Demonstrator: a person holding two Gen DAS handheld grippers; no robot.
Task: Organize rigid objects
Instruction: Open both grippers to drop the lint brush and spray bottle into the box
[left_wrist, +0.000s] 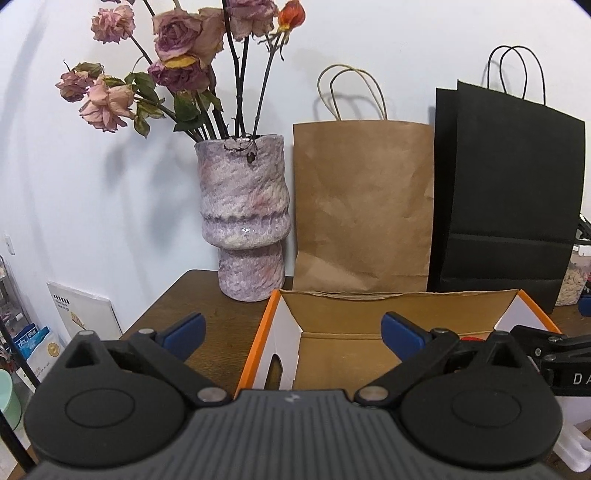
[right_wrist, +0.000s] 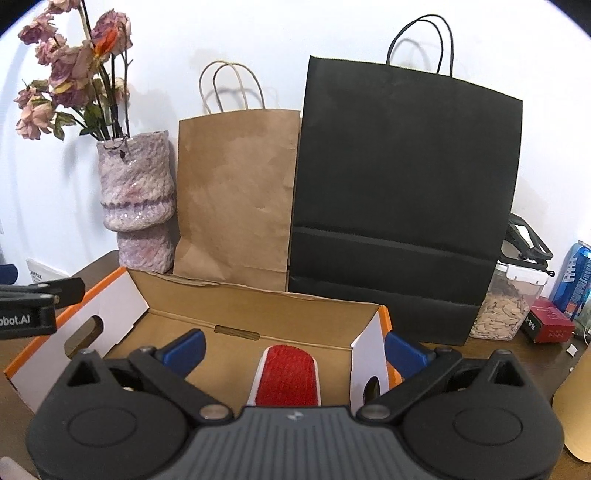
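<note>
An open cardboard box (right_wrist: 255, 314) with orange edges and white end flaps sits on the wooden table; it also shows in the left wrist view (left_wrist: 332, 314). A red lint brush (right_wrist: 286, 376) with a white rim lies inside it, under my right gripper. My right gripper (right_wrist: 293, 349) is open and empty, above the box's near right part. My left gripper (left_wrist: 293, 330) is open and empty, over the box's left end. The right gripper's body (left_wrist: 554, 354) shows at the right of the left wrist view.
Behind the box stand a purple vase (right_wrist: 138, 199) with dried roses, a brown paper bag (right_wrist: 236, 192) and a black paper bag (right_wrist: 402, 192). At the right are a jar of seeds (right_wrist: 506, 306), a red box (right_wrist: 550, 323) and a blue can (right_wrist: 574, 280).
</note>
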